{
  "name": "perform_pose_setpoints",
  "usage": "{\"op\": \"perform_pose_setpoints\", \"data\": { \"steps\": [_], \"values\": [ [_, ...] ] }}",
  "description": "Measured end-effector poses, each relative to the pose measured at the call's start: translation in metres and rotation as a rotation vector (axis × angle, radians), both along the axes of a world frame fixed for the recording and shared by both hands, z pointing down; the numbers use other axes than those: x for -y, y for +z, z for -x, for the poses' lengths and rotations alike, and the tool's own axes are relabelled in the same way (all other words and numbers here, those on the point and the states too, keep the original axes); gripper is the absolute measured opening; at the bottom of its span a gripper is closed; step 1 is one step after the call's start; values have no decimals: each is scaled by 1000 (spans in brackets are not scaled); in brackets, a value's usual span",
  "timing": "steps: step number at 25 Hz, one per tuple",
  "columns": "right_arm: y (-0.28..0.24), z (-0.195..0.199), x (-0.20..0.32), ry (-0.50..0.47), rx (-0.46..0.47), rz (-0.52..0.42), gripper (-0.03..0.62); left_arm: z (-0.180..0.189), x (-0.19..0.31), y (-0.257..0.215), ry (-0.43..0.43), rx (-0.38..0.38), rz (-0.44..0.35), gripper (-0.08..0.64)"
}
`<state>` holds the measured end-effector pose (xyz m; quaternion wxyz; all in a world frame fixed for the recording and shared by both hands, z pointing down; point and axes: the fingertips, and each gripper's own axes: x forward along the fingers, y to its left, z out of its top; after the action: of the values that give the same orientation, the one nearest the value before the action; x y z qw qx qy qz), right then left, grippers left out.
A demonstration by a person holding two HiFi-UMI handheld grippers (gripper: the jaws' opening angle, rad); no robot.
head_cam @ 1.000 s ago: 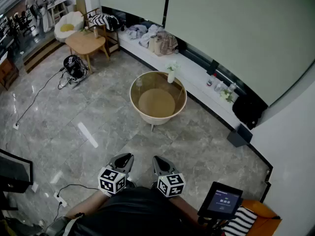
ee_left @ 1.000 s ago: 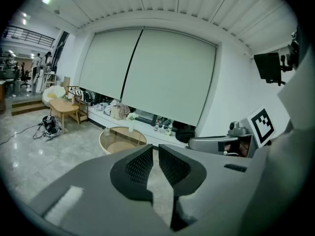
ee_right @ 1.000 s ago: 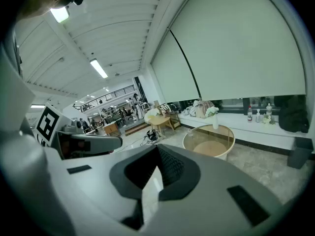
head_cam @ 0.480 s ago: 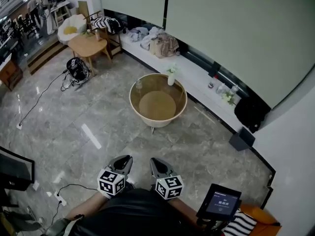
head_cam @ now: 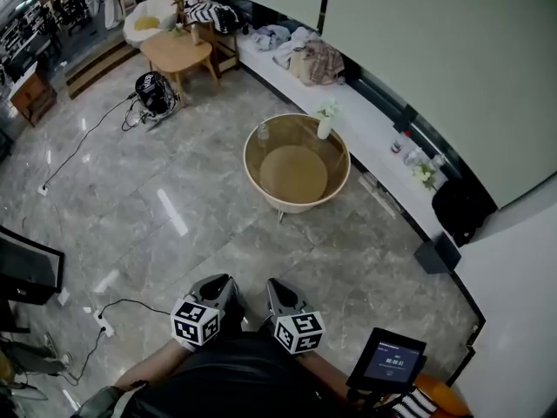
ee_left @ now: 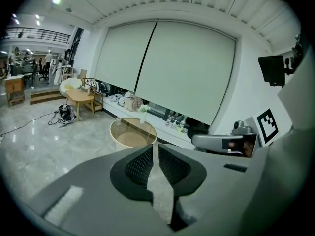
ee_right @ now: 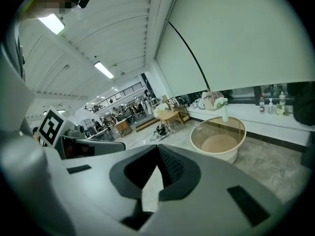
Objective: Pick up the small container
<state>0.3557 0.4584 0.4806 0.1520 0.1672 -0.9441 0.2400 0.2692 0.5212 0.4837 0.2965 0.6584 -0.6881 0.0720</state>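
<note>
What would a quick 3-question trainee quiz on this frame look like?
1. What do the small container and the white vase stand on?
2. The left hand-held gripper and the right hand-held gripper are: A) both shut and empty; B) both wide open; C) both shut on the small container.
3. True or false: one hand-held gripper touches the small container.
Key: 1 the round table; 2 A; 3 false, both are well apart from it.
</note>
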Motion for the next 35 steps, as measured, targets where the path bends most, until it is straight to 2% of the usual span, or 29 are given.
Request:
{"op": "perform_pose_setpoints", "data": {
  "steps": [3,7,10,11,12,14,20,27,35],
  "values": [
    [7,19,40,-21,-9,9,6,15,41,10,-7,-5,17,37],
    [7,57,68,-4,-29,-7,6,54,71,10,11,-20,-5,37],
    [-3,91,97,47,-35,-24,6,91,99,-4,58,-39,-52,35],
    [-7,102,107,71,-37,-30,6,102,108,-11,83,-37,-72,35],
    [-10,111,116,95,-41,-34,6,112,117,-17,109,-29,-91,2],
    [-13,130,131,134,-47,-32,6,132,132,-25,154,-7,-115,2],
    [-12,181,154,189,-61,-31,6,189,161,-24,208,-13,-129,2],
    [-7,215,170,197,-94,-25,6,224,178,-18,208,-14,-131,3],
    [6,261,196,128,-93,4,6,268,197,-4,126,-43,-85,3]
  ]
}}
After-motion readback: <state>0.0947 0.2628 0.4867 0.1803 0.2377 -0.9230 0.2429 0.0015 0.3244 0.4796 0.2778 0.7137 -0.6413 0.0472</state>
